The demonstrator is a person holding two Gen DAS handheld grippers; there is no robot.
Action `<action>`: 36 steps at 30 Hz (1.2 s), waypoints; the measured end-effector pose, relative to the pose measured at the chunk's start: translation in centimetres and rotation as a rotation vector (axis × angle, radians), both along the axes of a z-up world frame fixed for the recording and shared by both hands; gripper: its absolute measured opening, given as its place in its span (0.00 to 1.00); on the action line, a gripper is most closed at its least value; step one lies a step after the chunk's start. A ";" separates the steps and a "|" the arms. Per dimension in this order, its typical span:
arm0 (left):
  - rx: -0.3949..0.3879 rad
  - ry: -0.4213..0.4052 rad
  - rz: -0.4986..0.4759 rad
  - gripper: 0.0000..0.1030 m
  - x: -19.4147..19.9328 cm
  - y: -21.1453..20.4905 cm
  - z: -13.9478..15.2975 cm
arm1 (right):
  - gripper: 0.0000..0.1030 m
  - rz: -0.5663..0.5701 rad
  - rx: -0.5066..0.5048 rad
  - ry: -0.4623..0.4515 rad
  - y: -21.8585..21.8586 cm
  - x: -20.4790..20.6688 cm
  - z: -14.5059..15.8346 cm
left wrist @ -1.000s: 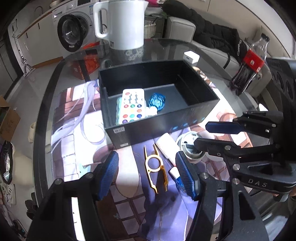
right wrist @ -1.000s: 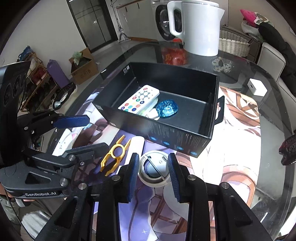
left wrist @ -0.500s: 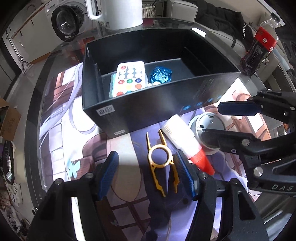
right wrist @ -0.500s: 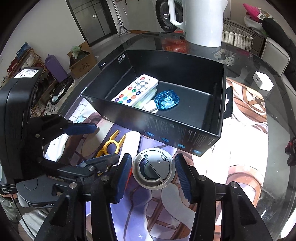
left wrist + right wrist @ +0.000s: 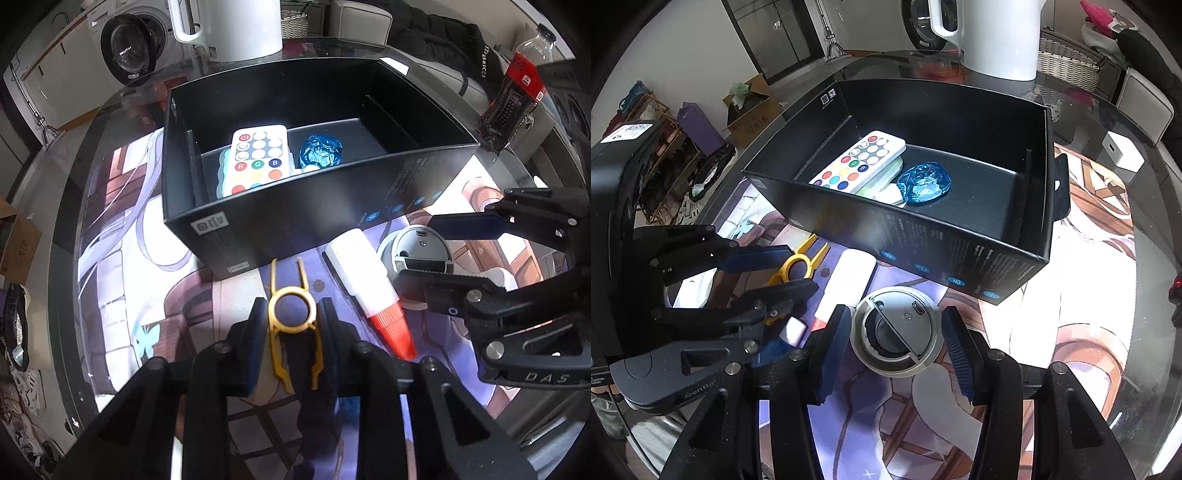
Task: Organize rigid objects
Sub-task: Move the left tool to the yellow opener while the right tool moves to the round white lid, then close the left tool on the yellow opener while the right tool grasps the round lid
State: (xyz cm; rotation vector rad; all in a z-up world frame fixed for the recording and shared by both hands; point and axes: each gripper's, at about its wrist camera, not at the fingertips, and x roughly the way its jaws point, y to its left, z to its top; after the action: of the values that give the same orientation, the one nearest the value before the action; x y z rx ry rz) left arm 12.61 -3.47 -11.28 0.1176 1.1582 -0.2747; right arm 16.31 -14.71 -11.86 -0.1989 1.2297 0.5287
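A black box (image 5: 332, 206) (image 5: 960, 251) holds a white remote (image 5: 258, 162) (image 5: 860, 162) and a blue crystal piece (image 5: 320, 150) (image 5: 925, 182). In front of it lie a yellow puller tool (image 5: 293, 317) (image 5: 798, 267), a white tube with a red cap (image 5: 365, 280) (image 5: 849, 277) and a round silver device (image 5: 421, 251) (image 5: 897, 332). My left gripper (image 5: 293, 325) (image 5: 775, 269) is shut on the yellow tool's ring. My right gripper (image 5: 897, 343) (image 5: 443, 251) is open, one finger on each side of the silver device.
A white kettle (image 5: 236, 26) (image 5: 993, 33) stands behind the box on the glass table (image 5: 66, 280). A cola bottle (image 5: 517, 85) stands at the far right. A small white cube (image 5: 1123, 151) lies right of the box. A printed mat (image 5: 1082, 288) covers the table.
My left gripper has moved down and forward and closed on the yellow tool. My right gripper has opened wider and dropped around the silver device.
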 end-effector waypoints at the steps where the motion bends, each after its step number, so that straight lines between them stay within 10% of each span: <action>1: -0.006 0.005 0.003 0.24 0.0 0.3 0.0 | 0.50 0.002 0.000 0.001 -0.1 -0.1 0.0; 11: 0.007 -0.002 0.016 0.24 -0.1 0.4 0.0 | 0.64 0.056 -0.013 0.037 1.1 -1.0 -0.8; 14: 0.000 0.000 0.021 0.24 -0.1 0.4 0.0 | 0.49 0.041 -0.027 0.011 1.1 -1.1 -0.6; 36: -0.045 -0.044 -0.010 0.24 -1.3 0.3 2.0 | 0.49 -0.003 0.022 -0.036 -2.6 -1.8 1.7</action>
State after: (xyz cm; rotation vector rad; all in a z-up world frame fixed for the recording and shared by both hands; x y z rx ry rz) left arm 11.31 -3.20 -9.27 0.0892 1.1072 -0.3056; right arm 14.54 -17.30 -10.17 -0.1868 1.1887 0.5335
